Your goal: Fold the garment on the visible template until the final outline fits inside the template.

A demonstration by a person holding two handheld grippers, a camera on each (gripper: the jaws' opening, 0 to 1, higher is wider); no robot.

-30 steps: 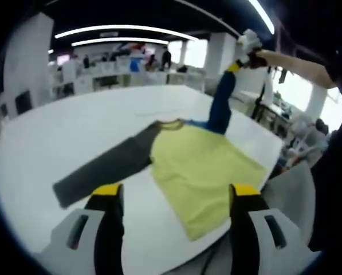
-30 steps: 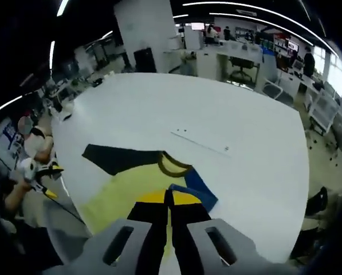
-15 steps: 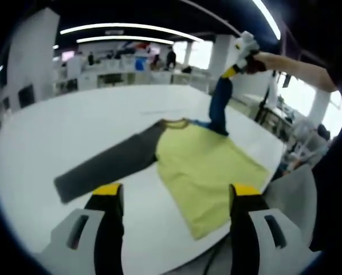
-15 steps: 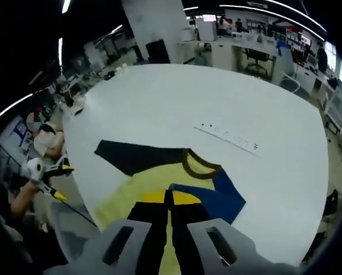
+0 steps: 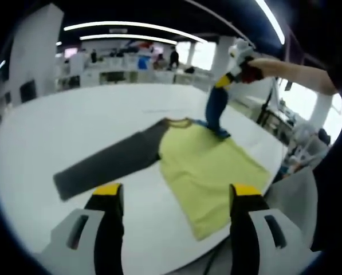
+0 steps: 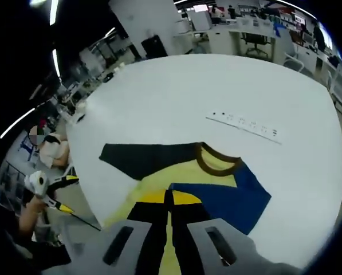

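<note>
A long-sleeved shirt lies on the white table: yellow body, dark grey sleeve stretched out to the left, brown collar. Its blue sleeve rises steeply off the table, and my right gripper is shut on its end. In the right gripper view the shut jaws of the right gripper hold the blue sleeve above the yellow body. My left gripper hovers open over the near table edge, apart from the shirt. It appears again as the left gripper past the table's left edge.
A thin strip with dark dots lies on the table beyond the collar. The table edge runs close to the shirt's hem. A person's arm reaches in from the right. Desks and people stand in the background.
The right gripper has carried the blue sleeve inward over the shirt, so the sleeve stands more upright. The left gripper stays open in place.
</note>
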